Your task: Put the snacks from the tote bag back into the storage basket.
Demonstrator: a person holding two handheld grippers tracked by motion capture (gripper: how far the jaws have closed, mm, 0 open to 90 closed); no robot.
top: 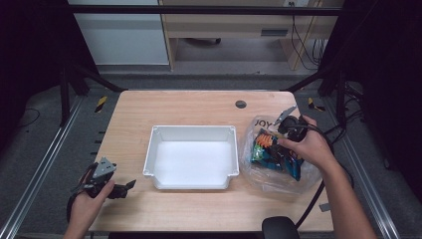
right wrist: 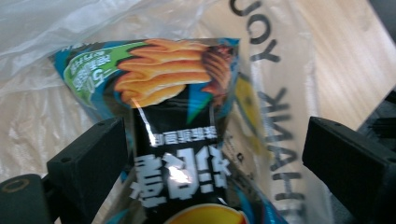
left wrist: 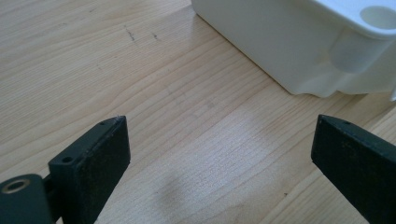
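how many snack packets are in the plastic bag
1 that I can make out: a snack packet lies inside the clear plastic bag at the table's right, between the right gripper's open jaws. The crumpled bag may hide more.

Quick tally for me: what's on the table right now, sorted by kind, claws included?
White plastic bin: 1
Clear plastic bag: 1
Snack packet inside the bag: 1
Claws: 2, left claw open over bare wood, right claw open around the packet
Total: 5
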